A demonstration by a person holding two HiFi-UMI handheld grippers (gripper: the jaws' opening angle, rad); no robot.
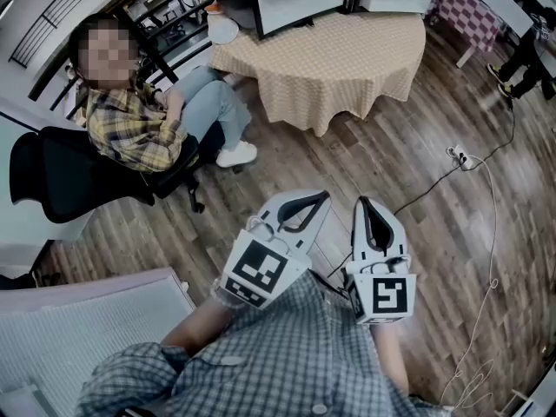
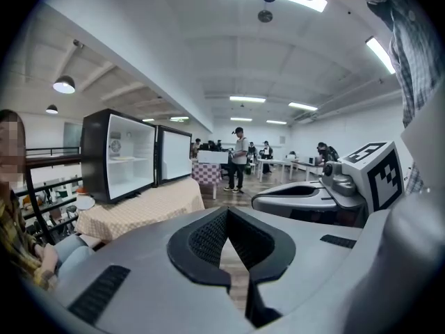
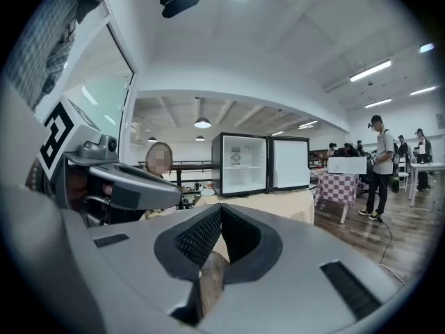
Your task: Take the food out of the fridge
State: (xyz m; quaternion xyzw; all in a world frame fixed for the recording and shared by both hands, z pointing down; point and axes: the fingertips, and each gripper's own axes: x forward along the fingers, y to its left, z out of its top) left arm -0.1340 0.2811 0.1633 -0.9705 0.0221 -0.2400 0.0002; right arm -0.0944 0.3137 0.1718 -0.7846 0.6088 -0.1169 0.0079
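Status: holding left gripper (image 1: 318, 197) and right gripper (image 1: 363, 203) fully closed, gripping nothing. Facing the fridge (image 2: 129, 156), with its door open, on the cloth-covered table (image 2: 154, 204) well ahead of both tools. Making out the food (image 2: 119, 159) only as a pale shape on the fridge shelf, too small to identify. Judging it light and possibly fragile; advising taking hold at a firm rim or edge, keeping it level.
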